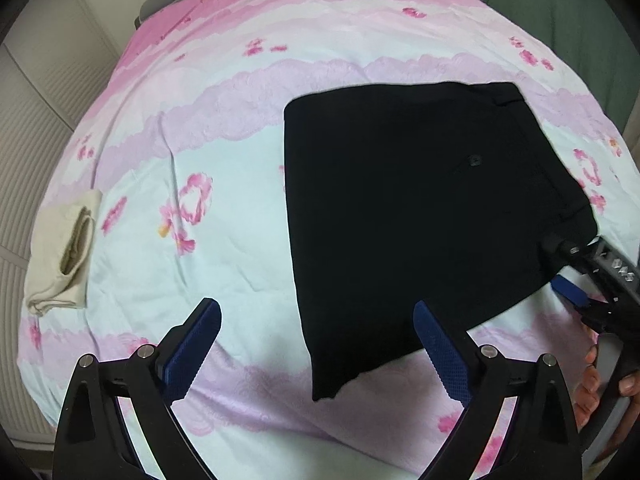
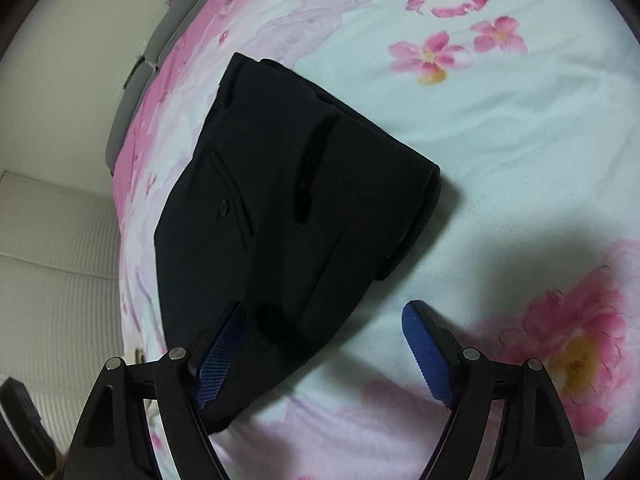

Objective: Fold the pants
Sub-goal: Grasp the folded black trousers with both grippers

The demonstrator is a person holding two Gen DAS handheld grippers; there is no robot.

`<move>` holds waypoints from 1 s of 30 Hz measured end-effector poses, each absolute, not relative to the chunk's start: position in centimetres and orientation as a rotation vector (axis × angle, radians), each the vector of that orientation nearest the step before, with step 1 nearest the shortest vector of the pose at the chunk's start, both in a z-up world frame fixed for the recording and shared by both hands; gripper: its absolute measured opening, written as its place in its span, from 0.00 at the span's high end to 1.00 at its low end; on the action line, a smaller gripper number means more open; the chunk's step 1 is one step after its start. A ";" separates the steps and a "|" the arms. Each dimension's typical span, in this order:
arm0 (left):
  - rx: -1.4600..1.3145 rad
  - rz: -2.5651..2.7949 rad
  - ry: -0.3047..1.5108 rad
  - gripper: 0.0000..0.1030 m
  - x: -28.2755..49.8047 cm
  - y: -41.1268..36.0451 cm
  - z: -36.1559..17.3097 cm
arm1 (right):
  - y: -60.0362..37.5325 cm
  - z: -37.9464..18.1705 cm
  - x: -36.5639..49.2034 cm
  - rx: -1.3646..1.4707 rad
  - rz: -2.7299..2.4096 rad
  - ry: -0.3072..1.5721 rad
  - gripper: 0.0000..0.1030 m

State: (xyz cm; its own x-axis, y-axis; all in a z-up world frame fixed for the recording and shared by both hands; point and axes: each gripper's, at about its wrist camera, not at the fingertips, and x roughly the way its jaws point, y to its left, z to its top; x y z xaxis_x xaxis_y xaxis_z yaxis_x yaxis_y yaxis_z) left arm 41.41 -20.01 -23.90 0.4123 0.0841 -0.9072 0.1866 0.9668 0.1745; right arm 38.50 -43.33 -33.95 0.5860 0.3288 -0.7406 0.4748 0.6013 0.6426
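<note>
The black pants (image 1: 420, 216) lie folded into a compact block on the pink floral bedspread (image 1: 240, 128), waistband and a buttoned back pocket facing up. They also show in the right wrist view (image 2: 280, 208). My left gripper (image 1: 316, 332) is open and empty, hovering over the pants' near corner. My right gripper (image 2: 324, 332) is open and empty, its left blue pad (image 2: 220, 352) over the pants' near edge. In the left wrist view the right gripper (image 1: 568, 272) sits at the pants' right edge.
A folded beige garment (image 1: 64, 252) lies at the left edge of the bed. A white ribbed wardrobe (image 1: 28, 120) stands to the left. A grey headboard (image 2: 132, 92) runs along the far side, and a green curtain (image 1: 560, 8) hangs behind.
</note>
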 end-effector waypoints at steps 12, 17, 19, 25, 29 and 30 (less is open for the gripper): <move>0.212 -0.103 1.151 0.05 43.3 -17.4 -27.0 | -43.8 -35.8 40.9 1.007 -0.112 0.821 0.08; 0.134 -0.130 1.151 0.05 45.6 -16.3 -27.2 | -44.0 -35.5 43.0 0.944 -0.124 0.817 0.10; 0.089 -0.154 1.157 0.05 46.6 -15.9 -27.3 | -44.2 -35.8 43.5 0.919 -0.146 0.831 0.26; -0.064 -0.232 1.199 0.05 50.1 -14.7 -28.5 | -45.6 -36.0 41.6 0.956 -0.161 0.858 0.57; -0.167 -0.290 1.230 0.05 52.4 -14.0 -29.6 | -45.0 -35.1 41.9 0.899 -0.196 0.895 0.59; -0.186 -0.304 1.238 0.06 52.9 -14.0 -30.0 | -44.6 -34.8 42.1 0.857 -0.206 0.906 0.59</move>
State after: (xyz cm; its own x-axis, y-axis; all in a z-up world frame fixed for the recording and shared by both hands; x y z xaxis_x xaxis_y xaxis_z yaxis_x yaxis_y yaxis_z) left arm 52.93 -13.95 -29.99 0.2939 -0.3269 -0.8982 0.1266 0.9447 -0.3024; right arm 42.10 -44.60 -34.85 0.6228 0.1838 -0.7605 0.4947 0.6606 0.5648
